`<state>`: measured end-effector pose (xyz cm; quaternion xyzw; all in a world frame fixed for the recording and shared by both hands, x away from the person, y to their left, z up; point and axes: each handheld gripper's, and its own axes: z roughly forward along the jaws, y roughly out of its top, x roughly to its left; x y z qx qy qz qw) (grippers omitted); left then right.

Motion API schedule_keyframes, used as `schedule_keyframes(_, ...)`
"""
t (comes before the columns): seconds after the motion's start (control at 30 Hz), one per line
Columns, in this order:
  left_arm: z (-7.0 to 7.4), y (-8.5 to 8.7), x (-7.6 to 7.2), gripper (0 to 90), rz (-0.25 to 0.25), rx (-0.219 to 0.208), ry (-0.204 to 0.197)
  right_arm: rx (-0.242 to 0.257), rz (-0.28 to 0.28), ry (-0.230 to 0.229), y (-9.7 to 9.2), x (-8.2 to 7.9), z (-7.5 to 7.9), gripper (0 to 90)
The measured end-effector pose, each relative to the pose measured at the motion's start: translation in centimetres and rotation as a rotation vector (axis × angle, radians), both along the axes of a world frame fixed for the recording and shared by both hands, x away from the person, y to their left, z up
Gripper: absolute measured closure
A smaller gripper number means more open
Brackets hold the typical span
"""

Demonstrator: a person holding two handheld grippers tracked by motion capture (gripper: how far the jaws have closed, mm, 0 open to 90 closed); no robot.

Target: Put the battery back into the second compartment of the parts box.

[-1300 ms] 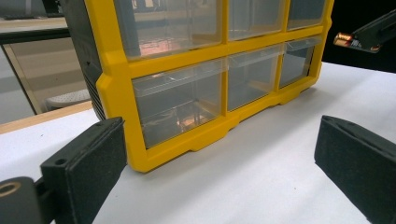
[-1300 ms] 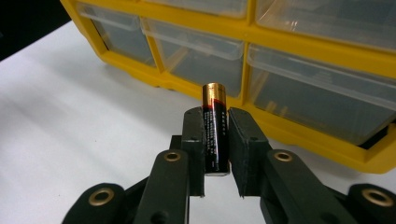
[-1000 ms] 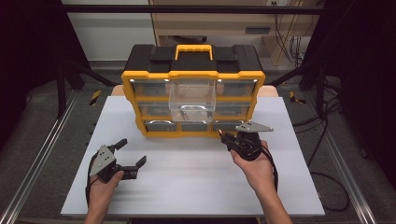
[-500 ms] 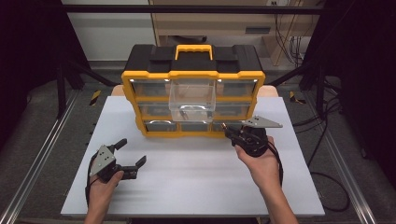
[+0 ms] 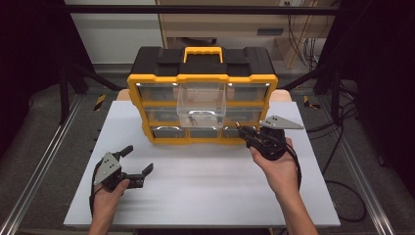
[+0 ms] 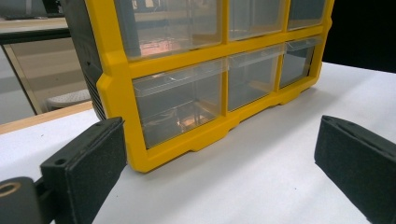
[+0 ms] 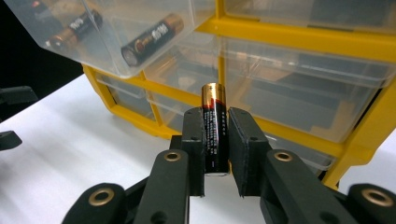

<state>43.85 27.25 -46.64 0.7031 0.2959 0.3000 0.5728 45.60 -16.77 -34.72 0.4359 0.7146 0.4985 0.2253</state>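
A yellow and black drawer organizer (image 5: 203,78) stands at the back of the white table. Its clear middle drawer (image 5: 200,103) is pulled out and holds two batteries (image 7: 152,39). My right gripper (image 5: 244,134) hovers just in front of the organizer's lower right, below and to the right of that drawer. It is shut on a black and gold AA battery (image 7: 214,100), which stands upright between the pads. My left gripper (image 5: 133,160) rests near the front left of the table, open with nothing between its fingers (image 6: 88,161). It points at the organizer's lower left corner (image 6: 116,116).
The white table (image 5: 205,186) has bare room in front of the organizer. Dark metal frame rails (image 5: 29,186) run along both sides of it. Cables (image 5: 342,196) lie on the floor at the right, and a pale cabinet stands behind the table.
My right gripper has risen and moved a little toward the organizer with the battery still in it. The left gripper has kept still.
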Motion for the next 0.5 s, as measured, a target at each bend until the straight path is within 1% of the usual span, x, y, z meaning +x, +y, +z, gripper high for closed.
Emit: schedule_keyframes(0.5, 0.0, 0.0, 0.0, 2.0, 0.0, 0.0, 0.0, 0.017, -0.003, -0.044, -0.4, -0.3, 2.2, 76.9)
